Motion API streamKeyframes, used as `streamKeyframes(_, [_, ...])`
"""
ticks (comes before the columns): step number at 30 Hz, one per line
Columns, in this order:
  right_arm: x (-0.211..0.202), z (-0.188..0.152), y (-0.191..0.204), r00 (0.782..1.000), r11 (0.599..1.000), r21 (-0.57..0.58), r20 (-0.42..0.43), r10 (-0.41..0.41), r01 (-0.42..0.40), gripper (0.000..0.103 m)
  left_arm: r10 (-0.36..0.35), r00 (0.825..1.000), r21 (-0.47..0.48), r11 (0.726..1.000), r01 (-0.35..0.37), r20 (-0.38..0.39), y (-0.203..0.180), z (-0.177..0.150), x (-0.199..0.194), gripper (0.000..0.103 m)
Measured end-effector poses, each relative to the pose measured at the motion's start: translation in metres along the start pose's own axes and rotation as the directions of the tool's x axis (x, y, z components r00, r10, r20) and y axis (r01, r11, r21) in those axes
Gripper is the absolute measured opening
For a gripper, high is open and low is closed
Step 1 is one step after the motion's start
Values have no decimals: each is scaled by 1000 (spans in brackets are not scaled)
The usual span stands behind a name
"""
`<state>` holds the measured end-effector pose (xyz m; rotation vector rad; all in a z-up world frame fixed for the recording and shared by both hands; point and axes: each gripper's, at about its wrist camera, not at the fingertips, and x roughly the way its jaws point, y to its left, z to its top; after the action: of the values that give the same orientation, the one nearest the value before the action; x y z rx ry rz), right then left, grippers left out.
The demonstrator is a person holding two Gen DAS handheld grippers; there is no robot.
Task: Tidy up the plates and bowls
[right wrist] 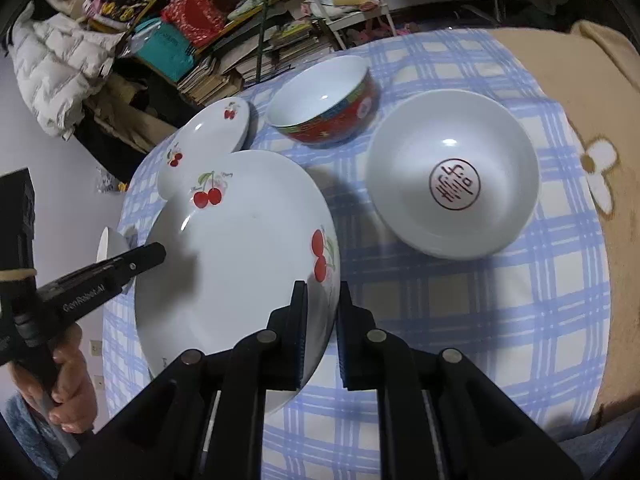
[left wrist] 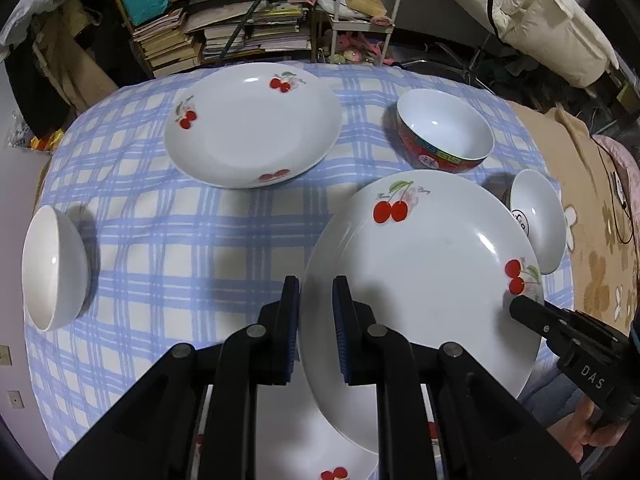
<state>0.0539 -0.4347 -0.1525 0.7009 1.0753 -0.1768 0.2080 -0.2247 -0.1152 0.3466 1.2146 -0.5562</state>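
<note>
Both sets of fingers straddle the lifted cherry plate [left wrist: 424, 280]: left gripper [left wrist: 316, 300] on its left rim, right gripper [right wrist: 323, 304] on its right rim. Whether they are clamped cannot be told. Stacking appears under way; next, lower it onto the plate beneath [left wrist: 304, 440]. Beyond it stands the red bowl [left wrist: 444, 128].

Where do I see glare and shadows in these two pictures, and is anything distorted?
Left wrist view: small glare spots on the large white cherry-printed plate; fisheye bends the blue checked tablecloth.
Right wrist view: gripper shadow on that plate; glare in the white bowl with red seal mark.
</note>
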Motion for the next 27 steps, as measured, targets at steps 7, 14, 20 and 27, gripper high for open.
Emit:
streamKeyframes(7, [2,-5,21,1000,998,-49,-12,29,-30,15,8,1000,-47,999,-8,4,24,-10,-10,16])
streamKeyframes(14, [6,-10,44,998,995,-84,-15,56,-57,15,12,1000,-81,997,-11,3,49,-32,-19,16])
streamKeyframes(20, [7,-22,70,998,987,-146,-15,61,-62,15,12,1000,-125,992,-15,-18,70,-56,-21,16])
streamKeyframes(27, [7,-38,97,999,971,-235,-15,31,-34,15,-18,1000,-209,978,18,1,97,-88,-35,16])
